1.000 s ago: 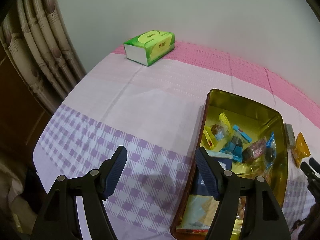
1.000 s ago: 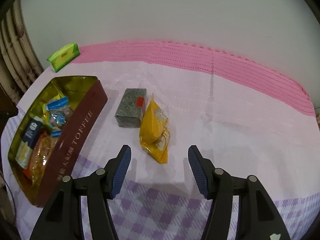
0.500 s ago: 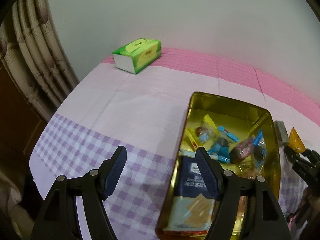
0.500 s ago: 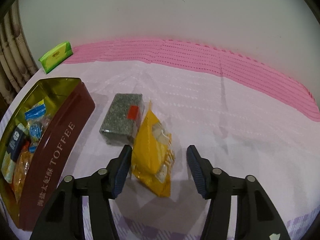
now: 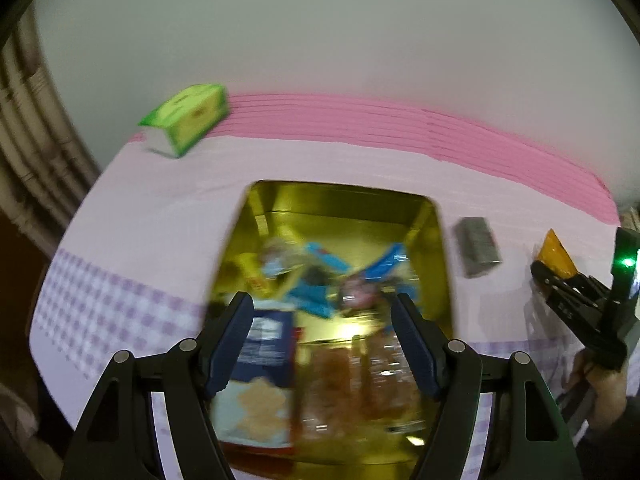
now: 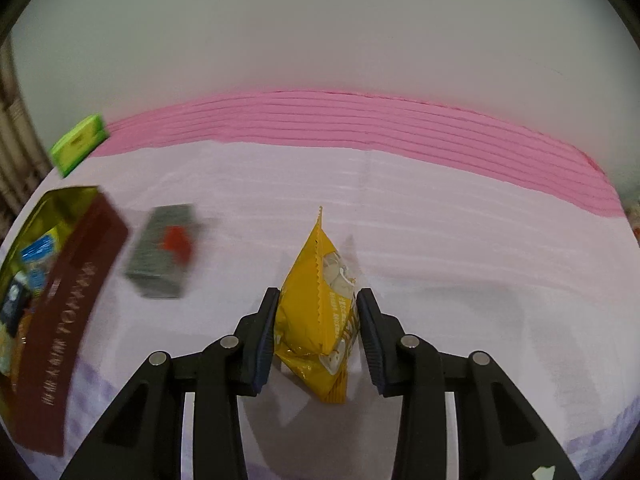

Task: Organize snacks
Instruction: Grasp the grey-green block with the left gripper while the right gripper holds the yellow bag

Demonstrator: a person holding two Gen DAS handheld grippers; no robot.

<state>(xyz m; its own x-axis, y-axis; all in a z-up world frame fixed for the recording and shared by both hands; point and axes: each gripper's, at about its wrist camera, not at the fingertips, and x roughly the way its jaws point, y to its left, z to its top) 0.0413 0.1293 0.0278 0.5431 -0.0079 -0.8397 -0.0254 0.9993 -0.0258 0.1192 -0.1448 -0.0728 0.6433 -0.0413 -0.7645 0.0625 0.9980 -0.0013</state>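
My right gripper [image 6: 318, 308] is shut on a yellow snack packet [image 6: 320, 300], its pads pressing both sides, and the packet stands tilted above the cloth. A grey snack block [image 6: 164, 252] with a red label lies to its left, beside the brown toffee tin [image 6: 76, 280]. In the left wrist view my left gripper [image 5: 324, 320] is open and empty above the gold-lined tin [image 5: 436, 248], which holds several wrapped snacks. The grey block [image 5: 478, 246], the yellow packet [image 5: 554, 254] and the right gripper [image 5: 560, 284] show at the right.
A green tissue box [image 5: 188, 118] sits at the back left of the table, also in the right wrist view [image 6: 78, 144]. A pink-striped cloth covers the table [image 6: 440, 220] up to a pale wall. Curtain folds [image 5: 24, 128] hang at the left.
My right gripper moved forward over the yellow packet and closed on it, lifting it. My left gripper swung right, so the tin now lies straight under its open jaws.
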